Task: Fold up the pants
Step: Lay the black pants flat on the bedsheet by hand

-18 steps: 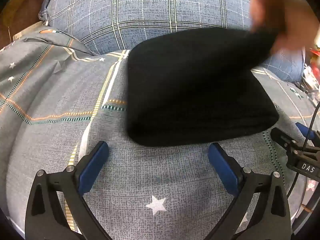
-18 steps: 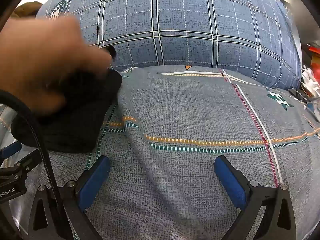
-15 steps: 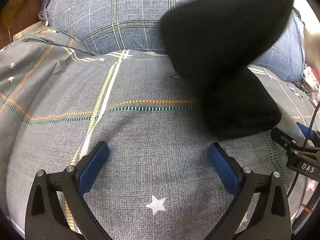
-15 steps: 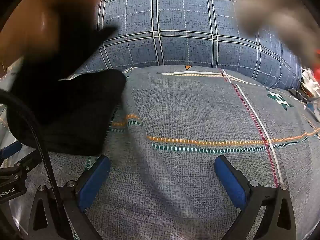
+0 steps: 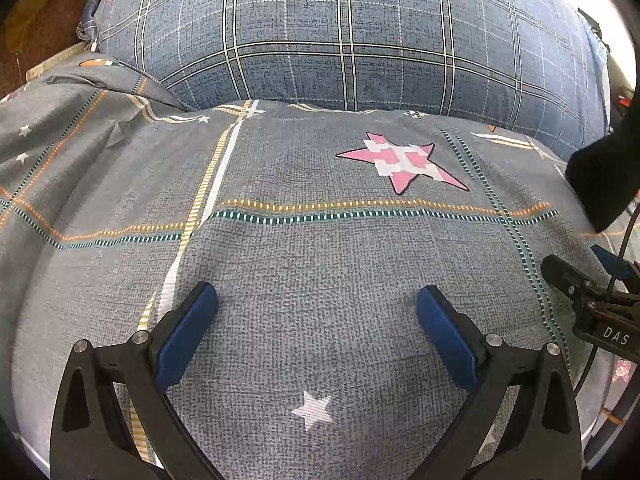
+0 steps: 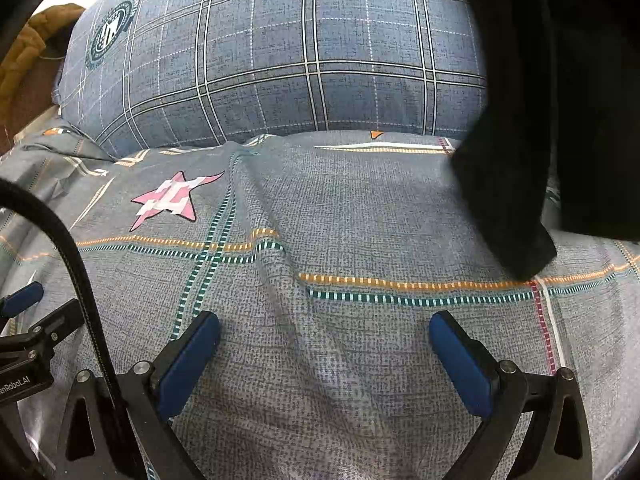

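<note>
So both my tools are wide open with nothing in them: the left tool (image 5: 316,332) and the right tool (image 6: 324,360) just hang over the grey patterned bedsheet (image 5: 320,260). The black pants (image 6: 540,120) dangle at the right side, lower end touching the sheet near the right tool. Blue plaid pillow (image 5: 340,32) sits behind.

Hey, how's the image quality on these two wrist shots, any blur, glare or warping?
Left wrist view: sharp, strong fisheye bulge across the bedspread, blown-out white glare at the top right corner. Right wrist view: the black pants hang smeared with soft edges on the right, while the plaid pillow stays crisp.
</note>
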Demonstrator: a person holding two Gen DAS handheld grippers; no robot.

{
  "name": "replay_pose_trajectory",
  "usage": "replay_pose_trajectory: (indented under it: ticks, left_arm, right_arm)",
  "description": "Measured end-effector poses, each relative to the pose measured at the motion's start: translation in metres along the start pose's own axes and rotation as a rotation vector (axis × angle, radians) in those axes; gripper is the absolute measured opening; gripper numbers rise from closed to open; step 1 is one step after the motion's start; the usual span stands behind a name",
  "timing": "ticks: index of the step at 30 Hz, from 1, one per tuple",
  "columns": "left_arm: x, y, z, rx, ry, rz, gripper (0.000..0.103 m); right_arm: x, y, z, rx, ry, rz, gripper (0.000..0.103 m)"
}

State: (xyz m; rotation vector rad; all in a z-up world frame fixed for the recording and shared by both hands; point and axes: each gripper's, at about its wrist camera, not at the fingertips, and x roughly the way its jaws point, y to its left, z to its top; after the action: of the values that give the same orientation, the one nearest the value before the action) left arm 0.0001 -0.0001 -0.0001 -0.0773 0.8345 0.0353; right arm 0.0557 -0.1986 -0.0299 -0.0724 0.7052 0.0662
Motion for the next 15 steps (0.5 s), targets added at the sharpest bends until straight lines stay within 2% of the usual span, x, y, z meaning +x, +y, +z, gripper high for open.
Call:
replay_pose_trajectory:
  ticks: [15]
  left_arm:
    - [-0.0002, -0.0006, -0.0013, -0.001, 0.0, -0.001, 0.101]
  right_arm:
    - [-0.0001, -0.0003, -0.0028, 0.0, 0.0, 0.0, 0.103]
